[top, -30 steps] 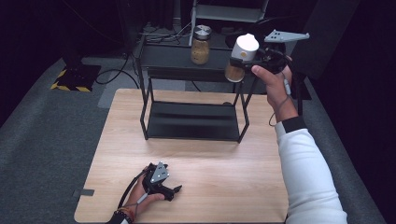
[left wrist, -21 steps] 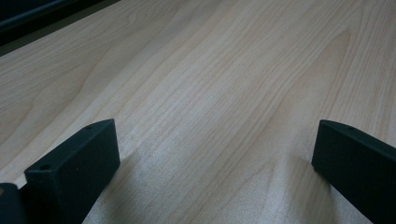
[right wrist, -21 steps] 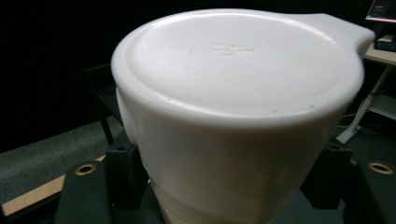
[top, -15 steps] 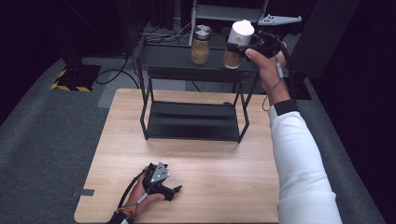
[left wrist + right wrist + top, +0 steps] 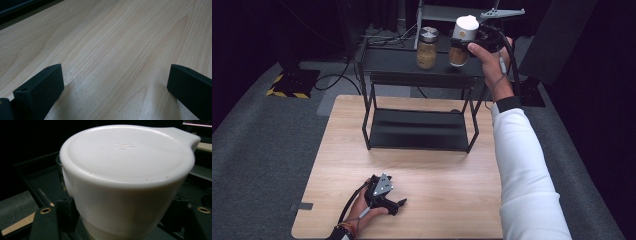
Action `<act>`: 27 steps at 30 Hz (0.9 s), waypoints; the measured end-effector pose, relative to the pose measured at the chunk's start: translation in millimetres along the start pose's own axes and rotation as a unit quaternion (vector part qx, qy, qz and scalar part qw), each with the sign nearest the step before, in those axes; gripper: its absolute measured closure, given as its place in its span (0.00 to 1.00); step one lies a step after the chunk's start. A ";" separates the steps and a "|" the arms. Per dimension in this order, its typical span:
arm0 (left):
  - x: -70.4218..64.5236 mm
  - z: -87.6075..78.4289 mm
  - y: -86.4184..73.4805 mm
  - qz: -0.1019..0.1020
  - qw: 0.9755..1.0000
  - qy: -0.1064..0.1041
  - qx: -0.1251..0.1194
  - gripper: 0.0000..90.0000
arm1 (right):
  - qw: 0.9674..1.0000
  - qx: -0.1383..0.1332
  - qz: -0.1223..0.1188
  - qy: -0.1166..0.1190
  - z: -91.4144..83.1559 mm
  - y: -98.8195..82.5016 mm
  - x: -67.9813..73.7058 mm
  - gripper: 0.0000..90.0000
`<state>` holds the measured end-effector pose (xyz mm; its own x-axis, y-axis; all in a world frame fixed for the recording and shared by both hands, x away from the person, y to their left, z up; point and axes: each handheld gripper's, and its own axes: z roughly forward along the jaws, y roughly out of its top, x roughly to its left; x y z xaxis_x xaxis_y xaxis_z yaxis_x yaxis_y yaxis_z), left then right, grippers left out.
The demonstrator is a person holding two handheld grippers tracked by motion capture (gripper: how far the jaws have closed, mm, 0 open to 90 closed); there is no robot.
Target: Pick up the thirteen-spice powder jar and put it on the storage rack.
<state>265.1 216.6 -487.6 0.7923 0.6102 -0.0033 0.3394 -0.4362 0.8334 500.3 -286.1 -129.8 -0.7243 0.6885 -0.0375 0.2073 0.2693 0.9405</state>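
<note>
Two jars occupy the top of the black shelf rack point(image 5: 419, 70) in the high view: a metal-lidded jar point(image 5: 427, 47) standing on the deck, and just beside it a white-capped jar point(image 5: 461, 40) clamped in the right gripper point(image 5: 472, 44), the person's right hand point(image 5: 492, 57) reaching far forward over the rack. The carried jar's base looks level with or just above the deck; I cannot tell whether it touches. The likeliest mishap, as I judge it, is a knock: the two jars are close, and a sideways drift would tip the standing one. Letting go before the base is seated flat could topple the carried jar, or roll it off the rack's far edge. The left gripper point(image 5: 399, 203) lies low on the wooden table point(image 5: 437, 180) near its front edge, well apart from the rack. Grey carpet surrounds the table, with cables and a yellow-and-black striped block point(image 5: 292, 85) at the far left; the rest of the room is dark.

In the left gripper view the jaws stand wide with nothing between them, resting just over pale wood grain point(image 5: 112, 50), smooth and bare.

In the right gripper view the jar's white cap point(image 5: 125, 170) sits close before the lens, with the jaws pressed in on the jar below it from both sides. Because the grip is taken high on the jar, a tilt of the wrist could swing the heavy glass bottom, so it may land on an edge. Behind the cap lies the dark rack deck point(image 5: 37, 182).
</note>
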 end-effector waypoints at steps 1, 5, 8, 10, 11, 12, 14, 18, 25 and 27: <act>0.0 0.0 0.0 0.000 1.000 0.000 0.000 0.00 | 1.000 0.001 0.002 0.000 1.0 -0.1 -0.2 0.34; 0.0 0.0 0.0 0.000 1.000 0.000 0.000 0.00 | 1.000 0.012 0.004 -0.011 6.2 1.0 0.6 0.34; 0.0 0.0 0.0 0.000 1.000 0.000 0.000 0.00 | 1.000 0.014 0.011 -0.010 7.5 -0.5 -2.1 0.34; 0.0 0.0 0.0 0.000 1.000 0.000 0.000 0.00 | 1.000 0.014 0.009 -0.014 8.3 -0.9 -1.5 0.34; 0.0 0.0 0.0 0.000 1.000 0.000 0.000 0.00 | 1.000 0.015 0.010 -0.014 8.7 -0.7 -1.5 0.34; 0.0 0.0 0.0 0.000 1.000 0.000 0.000 0.00 | 1.000 0.016 0.012 -0.015 9.5 -0.9 -2.1 0.34; 0.0 0.0 0.0 0.000 1.000 0.000 0.000 0.00 | 1.000 0.019 0.014 -0.015 10.4 -1.0 -2.2 0.34; 0.0 0.0 0.0 0.000 1.000 0.000 0.000 0.00 | 0.999 0.029 0.014 -0.020 13.7 0.5 -1.2 0.34; 0.1 0.0 0.0 0.000 1.000 0.000 0.000 0.00 | 0.999 0.035 0.018 -0.022 17.4 -1.2 -2.9 0.34; 0.2 0.0 0.0 0.000 1.000 0.000 0.000 0.00 | 0.999 0.029 0.022 -0.021 17.2 -4.0 -4.0 0.34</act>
<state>265.2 216.7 -487.6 0.7925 0.6099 -0.0036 0.3395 -0.4362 0.8333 513.7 -278.4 -139.2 -0.6863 0.7272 -0.0118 0.2771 0.2765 0.9202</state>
